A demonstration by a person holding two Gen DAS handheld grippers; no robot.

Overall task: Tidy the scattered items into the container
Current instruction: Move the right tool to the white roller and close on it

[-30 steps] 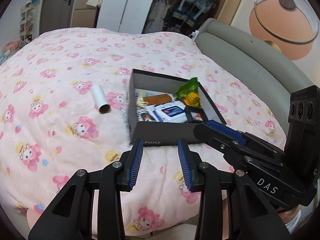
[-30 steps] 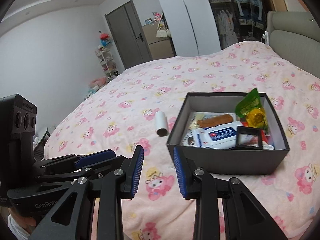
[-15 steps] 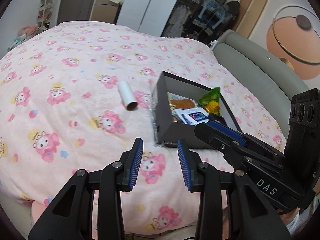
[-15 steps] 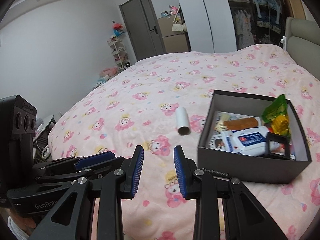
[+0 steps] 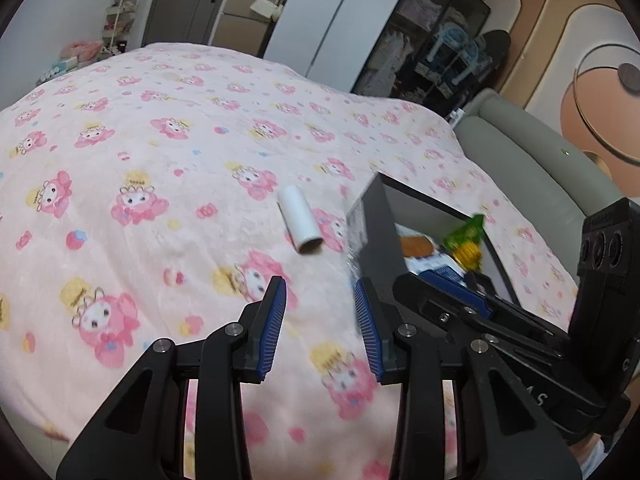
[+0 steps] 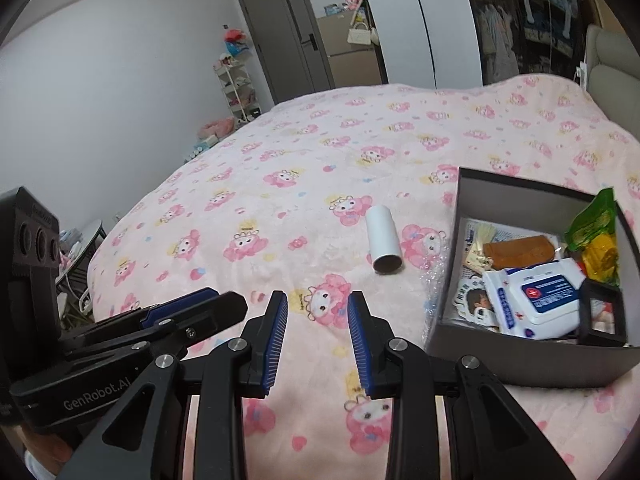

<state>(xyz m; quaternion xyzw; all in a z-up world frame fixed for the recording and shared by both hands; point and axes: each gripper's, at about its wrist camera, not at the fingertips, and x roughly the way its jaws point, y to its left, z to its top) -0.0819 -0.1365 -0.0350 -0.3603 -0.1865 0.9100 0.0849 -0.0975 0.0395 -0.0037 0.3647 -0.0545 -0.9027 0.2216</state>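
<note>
Both tongs empty, hovering low over bed (image 6: 280, 152). Left tongs (image 5: 320, 320) gaping wide, nothing gripped. Right tongs (image 6: 317, 330) same, spread apart, nothing between. White roll (image 6: 384, 245) lying on blanket just left of box (image 6: 520, 360), not touching. Box already stuffed: wipes (image 6: 536, 300), green snack bag (image 6: 592, 220), brown pouch (image 6: 518, 252).
</note>
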